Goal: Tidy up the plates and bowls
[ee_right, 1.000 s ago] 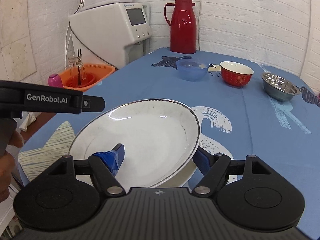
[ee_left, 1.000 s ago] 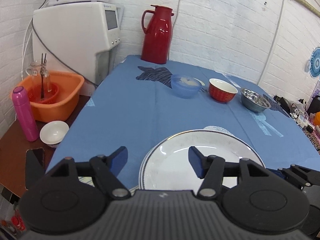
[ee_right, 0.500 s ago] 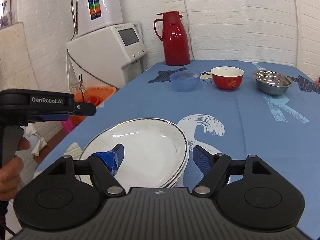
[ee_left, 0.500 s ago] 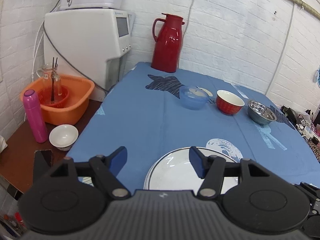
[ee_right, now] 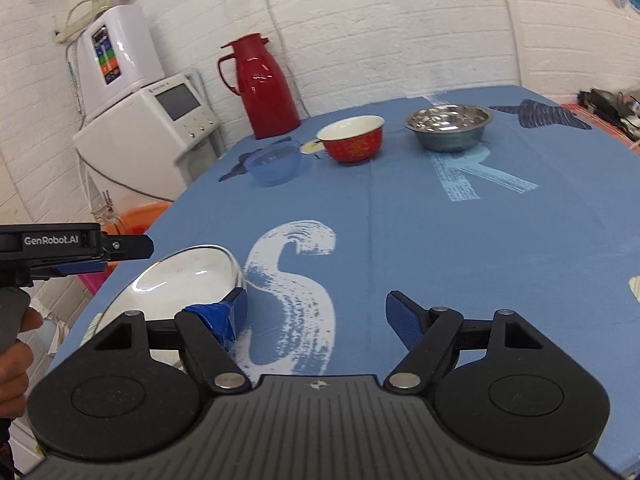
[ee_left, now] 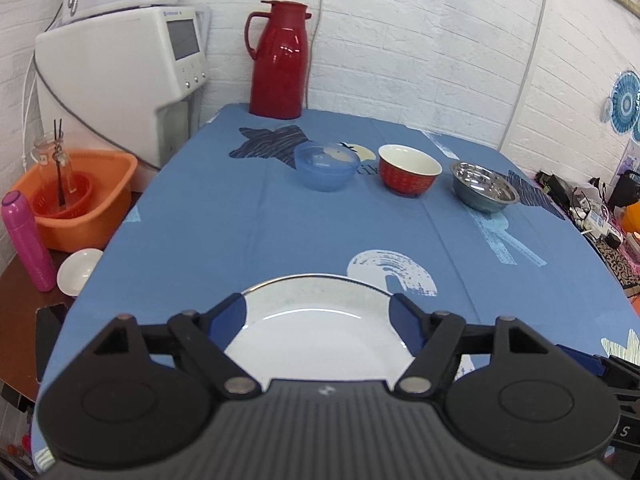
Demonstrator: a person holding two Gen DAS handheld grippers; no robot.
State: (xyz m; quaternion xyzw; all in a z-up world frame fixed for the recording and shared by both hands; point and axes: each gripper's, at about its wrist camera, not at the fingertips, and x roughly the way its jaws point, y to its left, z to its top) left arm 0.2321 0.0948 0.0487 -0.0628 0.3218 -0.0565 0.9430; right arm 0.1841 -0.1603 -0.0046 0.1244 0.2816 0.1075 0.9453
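White plate [ee_left: 320, 332] seen on blue tablecloth [ee_left: 248, 240], between spread fingers of left gripper [ee_left: 318, 320]. Right gripper [ee_right: 316, 312] held apart, nothing clamped. Three bowls at 12 o'clock.

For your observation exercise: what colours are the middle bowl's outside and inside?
The middle bowl is red outside, cream-white inside; clearest in the left wrist view.

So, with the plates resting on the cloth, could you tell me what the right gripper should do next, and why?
Probably reach toward the steel bowl: the right gripper is open and empty, the plates lie flat beside it, and three bowls stand unstacked in a row.
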